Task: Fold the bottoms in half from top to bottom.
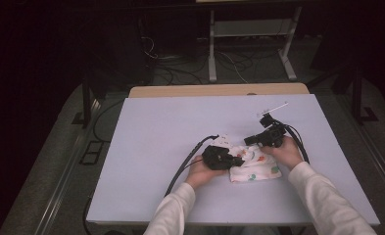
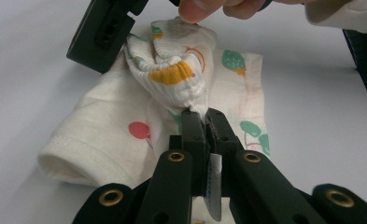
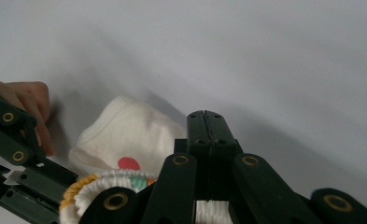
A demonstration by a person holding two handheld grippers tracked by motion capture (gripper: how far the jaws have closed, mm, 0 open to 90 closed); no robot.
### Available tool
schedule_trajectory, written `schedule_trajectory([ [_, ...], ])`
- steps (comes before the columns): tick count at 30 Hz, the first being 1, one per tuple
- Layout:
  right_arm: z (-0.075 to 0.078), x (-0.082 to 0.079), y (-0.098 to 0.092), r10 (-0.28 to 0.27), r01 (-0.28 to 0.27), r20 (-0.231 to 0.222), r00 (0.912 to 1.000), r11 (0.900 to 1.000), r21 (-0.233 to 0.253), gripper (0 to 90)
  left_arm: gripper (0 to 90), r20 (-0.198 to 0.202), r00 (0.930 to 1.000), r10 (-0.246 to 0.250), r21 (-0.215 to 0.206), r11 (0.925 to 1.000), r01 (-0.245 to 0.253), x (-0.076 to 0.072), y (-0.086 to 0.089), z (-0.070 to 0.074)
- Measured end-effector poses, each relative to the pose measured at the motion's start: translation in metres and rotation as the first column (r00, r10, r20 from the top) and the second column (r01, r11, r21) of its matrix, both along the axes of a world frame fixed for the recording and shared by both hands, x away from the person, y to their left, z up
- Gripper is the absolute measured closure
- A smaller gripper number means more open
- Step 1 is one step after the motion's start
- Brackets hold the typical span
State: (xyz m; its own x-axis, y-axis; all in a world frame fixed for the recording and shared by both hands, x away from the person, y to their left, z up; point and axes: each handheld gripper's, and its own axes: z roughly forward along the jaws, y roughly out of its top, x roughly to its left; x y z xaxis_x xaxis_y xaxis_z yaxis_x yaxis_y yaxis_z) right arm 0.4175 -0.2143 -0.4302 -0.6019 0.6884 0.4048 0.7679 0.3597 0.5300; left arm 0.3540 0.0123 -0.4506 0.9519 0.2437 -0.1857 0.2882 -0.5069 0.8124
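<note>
Cloth [image 1: 255, 165]: small printed white garment lying on the table [image 1: 151, 147], nearer its front edge, right of the middle.
Left gripper [image 2: 203, 116]: jaws pinching a bunched fold.
Right gripper [image 3: 204, 116]: jaws pressed together on white fabric, opposite side.
Relation: cloth stretches between both grippers.

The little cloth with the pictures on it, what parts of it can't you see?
- Cloth in the high view: its printed pictures are too small to make out, and the left claw covers its near-left edge.
- Left gripper view: the pinched fold disappears between the shut jaws.
- Right gripper view: the right claw and its arms hide most of the cloth; the ribbed bunch is cut off by the bottom edge.
</note>
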Motion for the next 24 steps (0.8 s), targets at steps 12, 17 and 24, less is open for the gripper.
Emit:
schedule_trajectory([
  [12,0.007,-0.013,-0.001,0.079,-0.080,-0.055,0.9954,0.996,-0.034,88.3,66.5,-0.125,0.9919,0.022,0.015,0.9997,-0.020,0.002,0.003,0.000],
  [17,0.013,-0.019,-0.004,0.081,-0.082,-0.055,0.9952,0.996,-0.018,88.3,56.5,-0.141,0.9882,0.060,-0.017,0.9979,-0.063,0.005,0.010,0.007],
  [24,0.025,-0.041,-0.007,0.104,-0.104,-0.048,0.9935,0.994,-0.011,88.3,37.8,-0.134,0.9774,0.164,-0.052,0.9838,-0.172,0.009,0.017,0.014],
])
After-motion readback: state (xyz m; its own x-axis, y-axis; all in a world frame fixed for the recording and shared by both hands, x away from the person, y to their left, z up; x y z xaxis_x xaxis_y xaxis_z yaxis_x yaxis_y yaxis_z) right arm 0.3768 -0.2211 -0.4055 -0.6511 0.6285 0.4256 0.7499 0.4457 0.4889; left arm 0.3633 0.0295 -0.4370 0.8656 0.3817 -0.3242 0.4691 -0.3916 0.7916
